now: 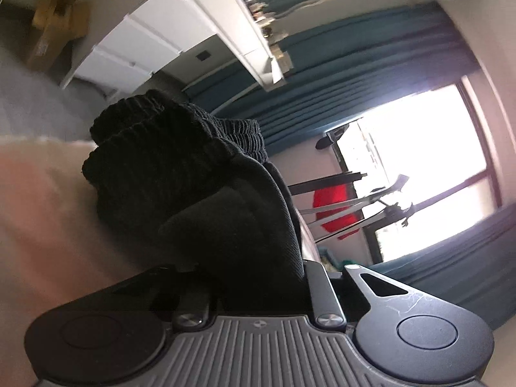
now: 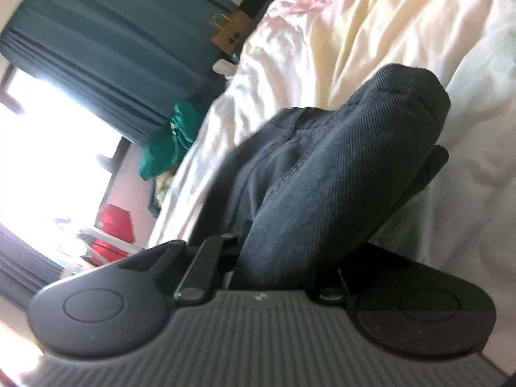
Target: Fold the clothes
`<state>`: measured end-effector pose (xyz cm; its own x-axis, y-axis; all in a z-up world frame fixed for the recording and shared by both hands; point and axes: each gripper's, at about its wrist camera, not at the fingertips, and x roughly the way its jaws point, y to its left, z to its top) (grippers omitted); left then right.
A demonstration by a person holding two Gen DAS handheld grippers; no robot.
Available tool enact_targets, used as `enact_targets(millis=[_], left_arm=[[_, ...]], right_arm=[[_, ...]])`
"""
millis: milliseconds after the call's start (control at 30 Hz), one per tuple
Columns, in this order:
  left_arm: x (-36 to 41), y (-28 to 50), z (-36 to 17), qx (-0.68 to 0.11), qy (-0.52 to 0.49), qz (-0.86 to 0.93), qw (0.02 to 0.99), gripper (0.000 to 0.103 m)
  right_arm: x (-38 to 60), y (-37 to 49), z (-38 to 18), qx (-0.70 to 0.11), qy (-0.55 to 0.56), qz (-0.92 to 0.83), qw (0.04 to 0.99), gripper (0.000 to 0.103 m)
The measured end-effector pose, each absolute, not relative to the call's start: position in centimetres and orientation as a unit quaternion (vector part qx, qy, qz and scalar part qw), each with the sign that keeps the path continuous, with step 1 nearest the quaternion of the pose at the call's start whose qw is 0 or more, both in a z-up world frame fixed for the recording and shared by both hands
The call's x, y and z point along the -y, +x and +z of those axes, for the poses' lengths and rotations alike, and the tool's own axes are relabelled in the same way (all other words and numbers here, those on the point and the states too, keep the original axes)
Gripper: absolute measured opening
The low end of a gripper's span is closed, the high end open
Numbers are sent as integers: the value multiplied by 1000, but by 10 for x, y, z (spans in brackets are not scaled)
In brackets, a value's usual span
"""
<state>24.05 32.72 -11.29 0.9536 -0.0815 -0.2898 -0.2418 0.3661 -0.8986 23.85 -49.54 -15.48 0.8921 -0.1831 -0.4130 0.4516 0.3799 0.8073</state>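
A black garment (image 1: 180, 174) with a ribbed elastic waistband fills the middle of the left wrist view. My left gripper (image 1: 258, 277) is shut on it, and the cloth bunches up between the fingers and hides the tips. In the right wrist view the same dark twill garment (image 2: 338, 167) drapes over my right gripper (image 2: 290, 258), which is shut on a fold of it. One dark finger (image 2: 432, 167) shows at the right under the cloth. The garment hangs above a pale bedsheet (image 2: 322, 38).
The cream bed cover (image 1: 42, 200) lies at the left. White drawers (image 1: 135, 45), a cardboard box (image 1: 54, 29), teal curtains (image 1: 354, 74) and a bright window (image 1: 419, 161) stand behind. A green cloth (image 2: 171, 135) and a red item (image 2: 116, 225) sit by the bed's edge.
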Motion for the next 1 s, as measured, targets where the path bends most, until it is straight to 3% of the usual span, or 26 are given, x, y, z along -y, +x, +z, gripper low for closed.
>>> enact_targets(millis=[367, 700, 833, 1000], left_arm=[[-344, 131, -70, -124, -566, 81, 811, 16], [-354, 48, -50, -186, -535, 127, 814, 17], [-349, 30, -55, -251, -495, 150, 818, 22], [-334, 13, -50, -271, -466, 149, 829, 32]], right_arm=[[494, 176, -142, -152, 572, -172, 788, 16], [497, 119, -140, -152, 603, -163, 766, 16], [502, 106, -155, -175, 620, -168, 746, 16], [501, 108, -157, -185, 605, -172, 755, 16]])
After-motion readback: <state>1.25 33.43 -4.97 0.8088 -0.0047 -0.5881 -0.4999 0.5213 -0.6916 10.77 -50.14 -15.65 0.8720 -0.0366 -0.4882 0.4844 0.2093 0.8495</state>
